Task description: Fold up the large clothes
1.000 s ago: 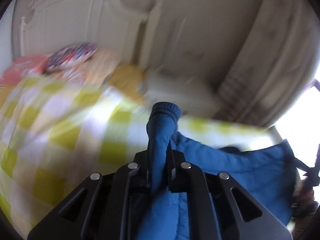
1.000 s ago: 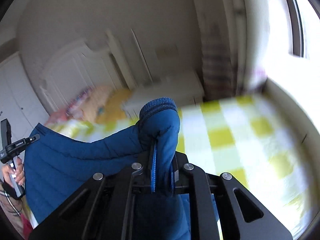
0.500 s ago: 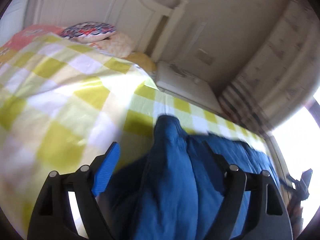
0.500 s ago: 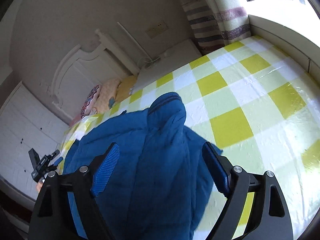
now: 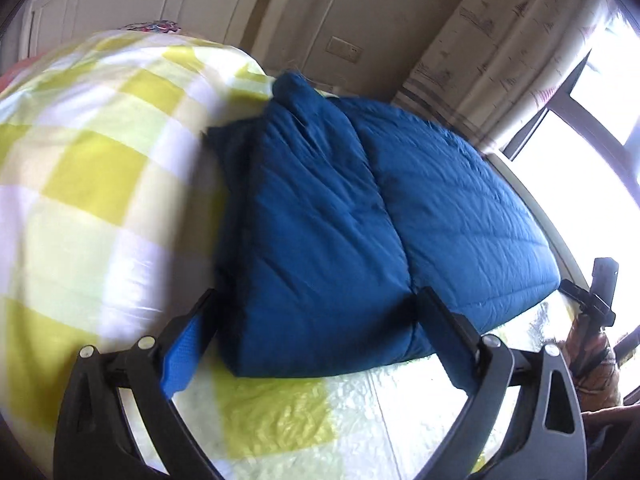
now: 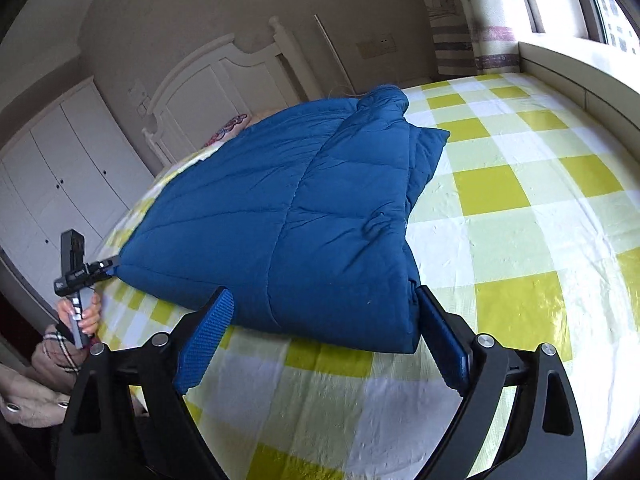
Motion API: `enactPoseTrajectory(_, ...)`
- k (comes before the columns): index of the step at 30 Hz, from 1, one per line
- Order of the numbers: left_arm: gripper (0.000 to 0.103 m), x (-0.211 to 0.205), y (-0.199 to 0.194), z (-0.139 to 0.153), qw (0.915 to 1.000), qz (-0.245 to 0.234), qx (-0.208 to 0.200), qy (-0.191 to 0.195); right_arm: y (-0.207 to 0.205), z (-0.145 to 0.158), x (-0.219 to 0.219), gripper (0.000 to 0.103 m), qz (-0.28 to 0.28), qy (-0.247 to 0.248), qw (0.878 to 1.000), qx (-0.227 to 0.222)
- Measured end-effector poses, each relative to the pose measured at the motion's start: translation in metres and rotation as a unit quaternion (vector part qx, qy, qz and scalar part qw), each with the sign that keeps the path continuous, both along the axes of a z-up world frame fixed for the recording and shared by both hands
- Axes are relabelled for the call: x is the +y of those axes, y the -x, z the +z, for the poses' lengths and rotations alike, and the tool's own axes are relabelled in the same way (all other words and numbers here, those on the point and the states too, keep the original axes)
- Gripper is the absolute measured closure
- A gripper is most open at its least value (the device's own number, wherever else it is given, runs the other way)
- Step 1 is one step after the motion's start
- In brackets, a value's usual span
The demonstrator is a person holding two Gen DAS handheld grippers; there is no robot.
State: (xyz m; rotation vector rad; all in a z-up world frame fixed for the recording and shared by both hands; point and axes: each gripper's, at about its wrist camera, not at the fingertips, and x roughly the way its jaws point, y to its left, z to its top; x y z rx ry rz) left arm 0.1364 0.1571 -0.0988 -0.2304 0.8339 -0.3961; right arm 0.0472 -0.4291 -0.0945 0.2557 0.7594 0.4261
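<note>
though the left gripper (image 5: 316, 344) has just been opening and its fingers stand spread clear of the puffy blue quilted jacket (image 5: 360, 216), that folded bundle on the yellow-checked bedspread (image 5: 88, 184) may spring apart, its padding being lofty. from the right gripper (image 6: 324, 336), jaws likewise just opened wide around nothing, the upper sleeve cuff (image 6: 384, 98) looks loose and could slide off.

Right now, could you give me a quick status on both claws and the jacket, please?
Left claw and right claw open, jaws just opened, gripping nothing. Blue jacket lies folded on the checked bedspread. Nothing in the way.
</note>
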Motion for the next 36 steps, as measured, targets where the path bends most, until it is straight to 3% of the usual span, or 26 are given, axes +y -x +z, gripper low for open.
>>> enactPoseTrajectory(3, 0.007, -0.016, -0.006, 0.001, 0.9996, 0.009, 0.002, -0.027, 0.001, -0.003, 0.013, 0.027, 0.009, 0.049, 0.999, -0.015)
enactPoseTrajectory(5, 0.038, -0.019, -0.004, 0.005, 0.9996, 0.020, 0.001, -0.022, 0.001, -0.003, 0.013, 0.041, 0.011, 0.047, 0.999, -0.025)
enactPoseTrajectory(6, 0.046, -0.020, 0.002, 0.008, 0.9994, 0.025, -0.005, -0.021, 0.004, -0.001, 0.013, 0.044, 0.010, 0.048, 0.998, -0.033)
enactPoseTrajectory(7, 0.061, -0.022, 0.011, 0.014, 0.9987, 0.035, -0.015, -0.035, 0.008, 0.000, 0.013, 0.049, 0.010, 0.049, 0.998, -0.038)
enactPoseTrajectory(8, 0.065, -0.024, 0.016, 0.016, 0.9986, 0.033, -0.018, -0.037, 0.012, 0.001, 0.013, 0.054, 0.010, 0.049, 0.998, -0.042)
enactPoseTrajectory(11, 0.065, -0.025, 0.043, 0.018, 0.9985, 0.020, -0.025, -0.043, 0.032, 0.009, 0.012, 0.056, 0.018, 0.056, 0.997, -0.049)
enactPoseTrajectory(21, 0.061, 0.000, 0.124, 0.012, 0.9996, 0.004, -0.008, -0.025, 0.122, 0.014, 0.001, 0.056, 0.079, 0.068, 0.994, -0.029)
enactPoseTrajectory(24, 0.051, 0.009, 0.134, 0.009, 0.9995, 0.006, -0.005, -0.030, 0.140, 0.010, 0.000, 0.054, 0.087, 0.077, 0.993, -0.017)
enactPoseTrajectory(25, 0.041, 0.013, 0.134, 0.010, 0.9992, 0.014, -0.003, -0.037, 0.144, 0.010, -0.001, 0.054, 0.085, 0.094, 0.992, -0.015)
enactPoseTrajectory(26, 0.038, 0.018, 0.133, 0.015, 0.9989, 0.024, -0.007, -0.041, 0.145, 0.013, -0.004, 0.050, 0.077, 0.106, 0.991, -0.015)
enactPoseTrajectory(28, 0.032, 0.030, 0.134, 0.039, 0.9963, 0.065, -0.040, -0.040, 0.146, 0.029, -0.018, 0.041, 0.023, 0.121, 0.992, -0.037)
enactPoseTrajectory(29, 0.018, 0.033, 0.133, 0.052, 0.9944, 0.079, -0.058, -0.040, 0.143, 0.042, -0.026, 0.041, -0.007, 0.121, 0.991, -0.055)
enactPoseTrajectory(31, 0.002, 0.032, 0.131, 0.085, 0.9882, 0.097, -0.112, -0.036, 0.137, 0.077, -0.031, 0.038, -0.040, 0.098, 0.989, -0.103)
enactPoseTrajectory(33, 0.003, 0.012, 0.120, 0.120, 0.9816, 0.085, -0.168, -0.031, 0.124, 0.115, -0.013, 0.009, -0.036, 0.076, 0.983, -0.165)
enactPoseTrajectory(36, 0.002, -0.037, 0.081, 0.139, 0.9775, 0.077, -0.181, -0.075, 0.090, 0.145, 0.043, 0.004, 0.006, 0.076, 0.975, -0.210)
